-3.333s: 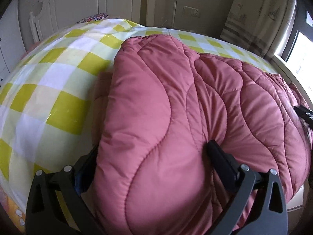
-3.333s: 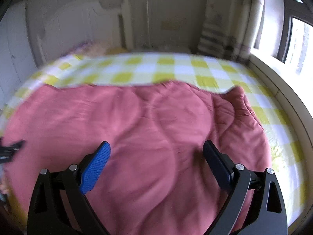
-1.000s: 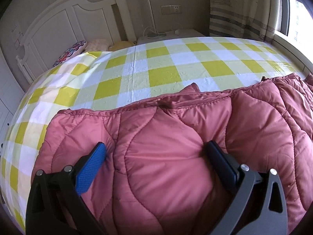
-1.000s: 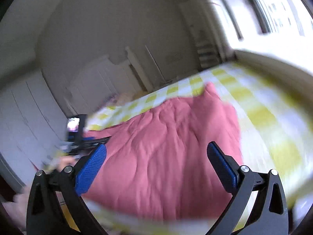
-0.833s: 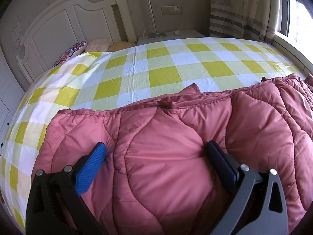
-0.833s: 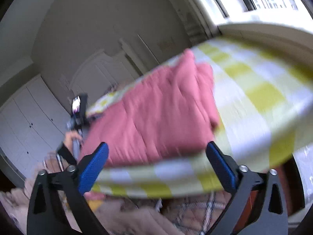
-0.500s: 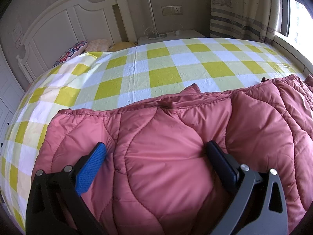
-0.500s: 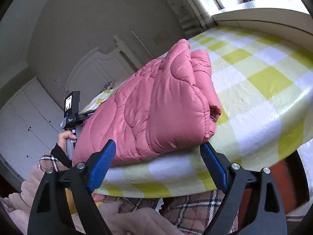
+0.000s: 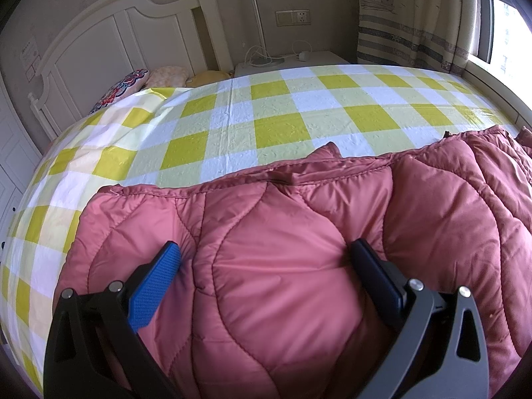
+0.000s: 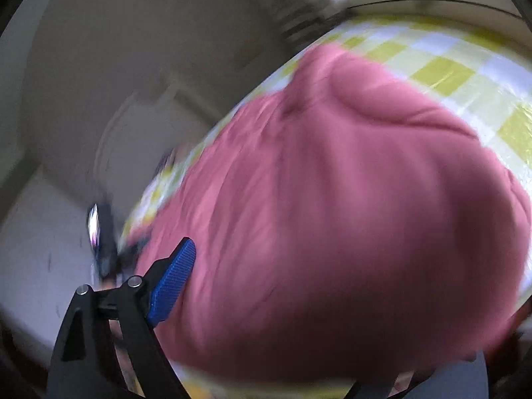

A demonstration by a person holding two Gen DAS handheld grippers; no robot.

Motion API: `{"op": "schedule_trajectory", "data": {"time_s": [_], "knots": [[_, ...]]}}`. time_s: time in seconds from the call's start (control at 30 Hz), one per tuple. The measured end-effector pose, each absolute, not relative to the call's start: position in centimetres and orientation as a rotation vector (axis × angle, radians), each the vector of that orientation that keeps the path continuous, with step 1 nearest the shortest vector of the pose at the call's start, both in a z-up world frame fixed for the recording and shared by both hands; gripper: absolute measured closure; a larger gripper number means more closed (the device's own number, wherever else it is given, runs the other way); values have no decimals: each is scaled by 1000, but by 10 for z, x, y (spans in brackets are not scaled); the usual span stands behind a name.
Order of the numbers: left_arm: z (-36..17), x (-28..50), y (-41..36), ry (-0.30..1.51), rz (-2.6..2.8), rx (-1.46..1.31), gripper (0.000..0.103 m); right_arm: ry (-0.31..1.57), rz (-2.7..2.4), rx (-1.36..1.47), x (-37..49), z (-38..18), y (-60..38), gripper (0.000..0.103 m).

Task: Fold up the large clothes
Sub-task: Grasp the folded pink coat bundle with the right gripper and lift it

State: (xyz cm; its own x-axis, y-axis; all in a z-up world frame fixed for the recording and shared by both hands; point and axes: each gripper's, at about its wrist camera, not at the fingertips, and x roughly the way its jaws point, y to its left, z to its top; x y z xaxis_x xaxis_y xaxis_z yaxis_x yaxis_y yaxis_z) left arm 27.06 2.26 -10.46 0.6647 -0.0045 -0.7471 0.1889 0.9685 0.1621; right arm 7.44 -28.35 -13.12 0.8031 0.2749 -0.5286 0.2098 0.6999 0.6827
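Observation:
A pink quilted jacket lies folded along the near side of the bed, on a yellow and white checked cover. My left gripper rests on it with its jaws wide; a puffy bulge sits between the fingers and both tips dent the fabric. In the blurred right wrist view the jacket's folded end fills the frame. My right gripper is at that end with its jaws opening. Its blue-padded finger lies beside the fabric, and the other finger is hidden behind the jacket.
A white headboard and pillows stand at the far left. A nightstand with a lamp and a striped curtain by the window are at the back right. The left gripper's body shows blurred at the left.
My right gripper swung down and in toward the jacket's end at the bed's edge, so the jacket now fills its view. The left gripper and the jacket under it stayed put.

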Motion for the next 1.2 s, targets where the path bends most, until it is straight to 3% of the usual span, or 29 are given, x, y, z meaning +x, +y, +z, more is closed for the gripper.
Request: {"op": "schedule_trajectory", "data": {"time_s": [0.07, 0.1, 0.13, 0.2, 0.23, 0.57, 0.67, 0.77, 1.0, 1.2], "knots": [[-105, 271, 23, 839, -110, 232, 2, 635, 34, 847, 88, -132, -285, 15], [-105, 271, 23, 838, -105, 231, 2, 620, 37, 847, 92, -132, -285, 24], [-105, 271, 24, 836, -90, 226, 2, 605, 37, 833, 94, -132, -284, 46], [-104, 271, 27, 835, -74, 219, 2, 542, 39, 779, 88, -127, -282, 63], [-103, 271, 27, 832, -74, 220, 2, 519, 46, 773, 85, -126, -280, 67], [-32, 233, -42, 662, -170, 292, 2, 374, 8, 609, 36, -96, -284, 68], [-48, 241, -81, 696, -143, 391, 2, 337, -8, 553, 21, -81, -285, 68], [-103, 249, -111, 794, -185, 452, 2, 331, 0, 477, 15, -71, -276, 68], [-81, 236, -92, 721, -159, 376, 3, 297, -28, 290, 13, -51, -242, 68], [-52, 147, -48, 622, -242, 254, 2, 313, -55, 250, 13, -44, -231, 68]]}}
